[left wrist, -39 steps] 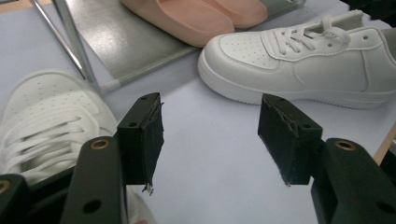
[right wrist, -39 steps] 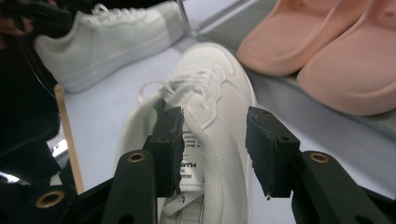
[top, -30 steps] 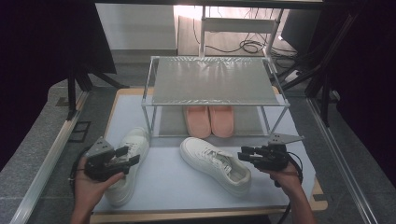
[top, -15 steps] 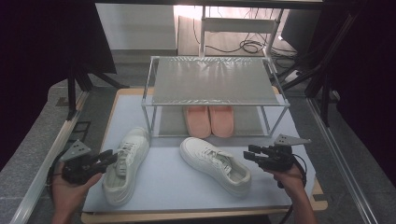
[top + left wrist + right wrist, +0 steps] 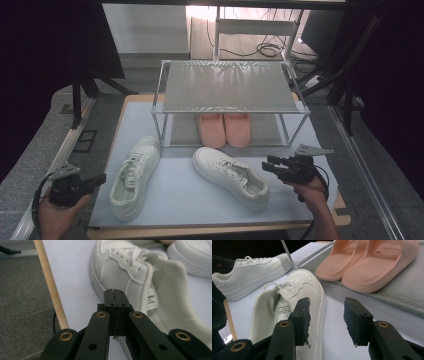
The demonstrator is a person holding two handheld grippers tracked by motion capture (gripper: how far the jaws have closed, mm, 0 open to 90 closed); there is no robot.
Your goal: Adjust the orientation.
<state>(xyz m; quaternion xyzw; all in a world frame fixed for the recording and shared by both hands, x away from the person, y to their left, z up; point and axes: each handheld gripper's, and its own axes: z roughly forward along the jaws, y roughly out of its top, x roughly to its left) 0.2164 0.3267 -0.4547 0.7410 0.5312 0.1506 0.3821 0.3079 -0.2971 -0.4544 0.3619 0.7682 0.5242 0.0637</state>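
Two white sneakers lie on the pale mat [image 5: 185, 200]. The left sneaker [image 5: 134, 175] points away from me, and the right sneaker [image 5: 230, 175] lies slanted. My left gripper [image 5: 99, 179] hovers off the mat's left edge. Its jaws have just been closing and are now shut with nothing between them. In the left gripper view the left gripper [image 5: 115, 293] points at the left sneaker's [image 5: 120, 267] heel side. My right gripper [image 5: 267, 167] stands open just right of the right sneaker's heel. In the right gripper view the right gripper [image 5: 327, 317] has that sneaker [image 5: 287, 305] beside one jaw, untouched.
A metal rack [image 5: 230, 85] with a mesh top stands at the back of the mat. A pair of pink slippers [image 5: 225, 129] sits on its lower shelf. The wooden board edge [image 5: 51, 285] borders the mat, with grey floor beyond.
My left hand has drawn back left and downward, away from the left sneaker to beyond the mat's edge, and its jaws have closed. The right gripper stays in place.
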